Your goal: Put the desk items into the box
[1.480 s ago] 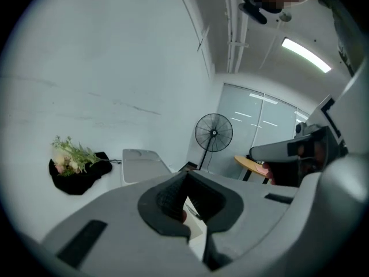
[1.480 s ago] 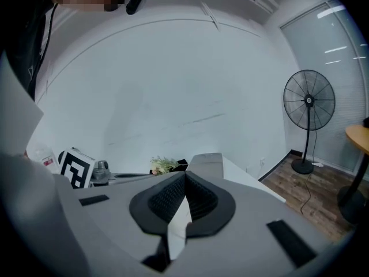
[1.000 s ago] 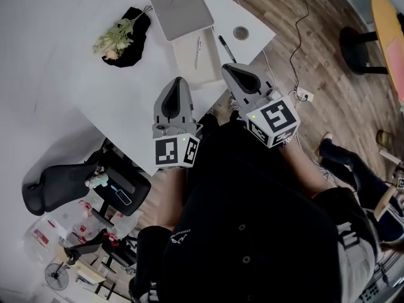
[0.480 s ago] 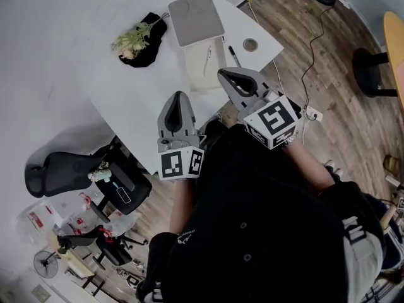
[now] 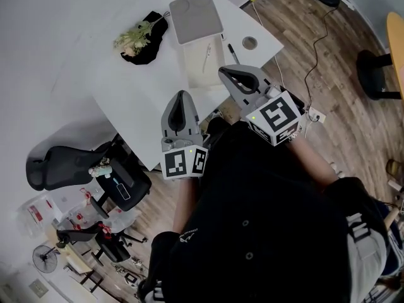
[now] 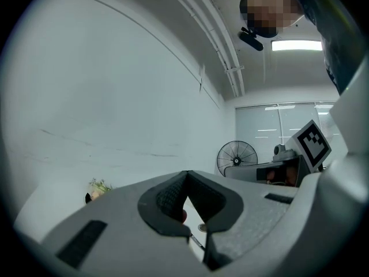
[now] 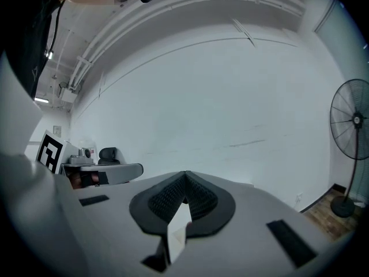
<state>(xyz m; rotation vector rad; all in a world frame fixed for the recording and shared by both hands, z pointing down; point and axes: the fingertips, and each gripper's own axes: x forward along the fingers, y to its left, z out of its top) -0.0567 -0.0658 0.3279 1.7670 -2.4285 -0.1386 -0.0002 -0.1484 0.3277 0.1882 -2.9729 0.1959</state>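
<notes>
Table: white, bearing an open box, a black pen and dried flowers.
Left gripper: jaws pressed together, empty.
Right gripper: same.

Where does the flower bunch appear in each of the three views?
Head view: the flower bunch lies upper left of centre, on the desk.
Left gripper view: small, low at the left.
Right gripper view: not in it.
Shared landmark: the white wall behind the desk.
</notes>
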